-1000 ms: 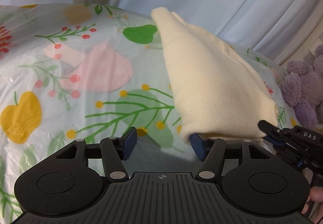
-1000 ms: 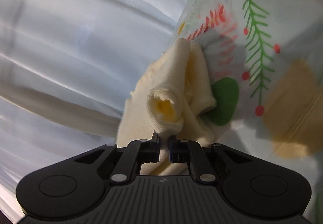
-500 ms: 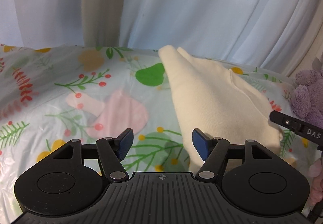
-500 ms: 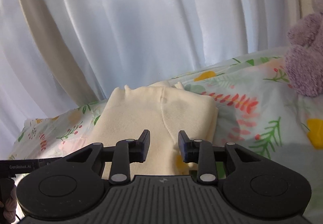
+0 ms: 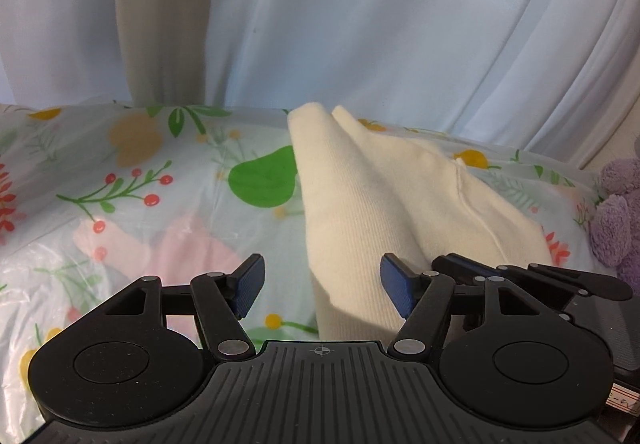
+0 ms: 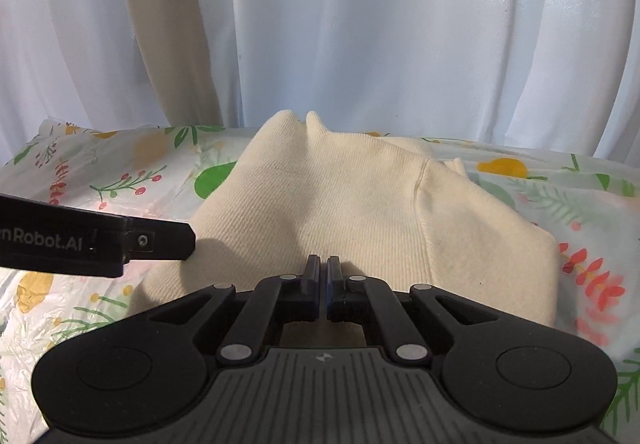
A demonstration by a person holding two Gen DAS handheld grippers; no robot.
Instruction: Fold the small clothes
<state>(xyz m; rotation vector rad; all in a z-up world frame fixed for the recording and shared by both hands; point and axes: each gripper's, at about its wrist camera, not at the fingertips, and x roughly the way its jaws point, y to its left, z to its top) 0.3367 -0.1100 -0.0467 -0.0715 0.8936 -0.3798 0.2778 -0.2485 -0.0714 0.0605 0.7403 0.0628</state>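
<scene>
cream knit garment (image 5: 360, 211) lies folded on the floral plastic-covered table (image 5: 120, 179), its near edge just ahead of the left gripper (image 5: 322, 286), whose jaws stand apart with nothing pressed between the blue pads (image 5: 394, 286); the cloth's near left edge sits in the gap on the right-pad side, not gripped. right gripper (image 6: 324, 276) has its jaws together, empty, with no cloth pinched and the garment (image 6: 360, 211) spreading out just beyond and to both sides of the tips. the right gripper's body shows to the right of the left jaws in the left wrist view, and the left gripper's finger crosses to the left of the right jaws in the right wrist view. purple plush toy (image 5: 618, 211) is far right of the left jaws, well apart from the cloth. white curtain (image 6: 360, 23) hangs behind. handling guess: light, soft, limp ribbed knit, not slippery, not fragile, but the stacked layers will slide on each other and the slick plastic cover may let the whole pile skate if pushed. two pointed ends stick up at the far side and a seam ridge runs right of the right jaws. best hold is probably a near corner or the thick folded edge, pinching all layers at once, one gripper per corner so it lifts flat. the fold looks mostly done, maybe one more fold or a tidy-up left.
</scene>
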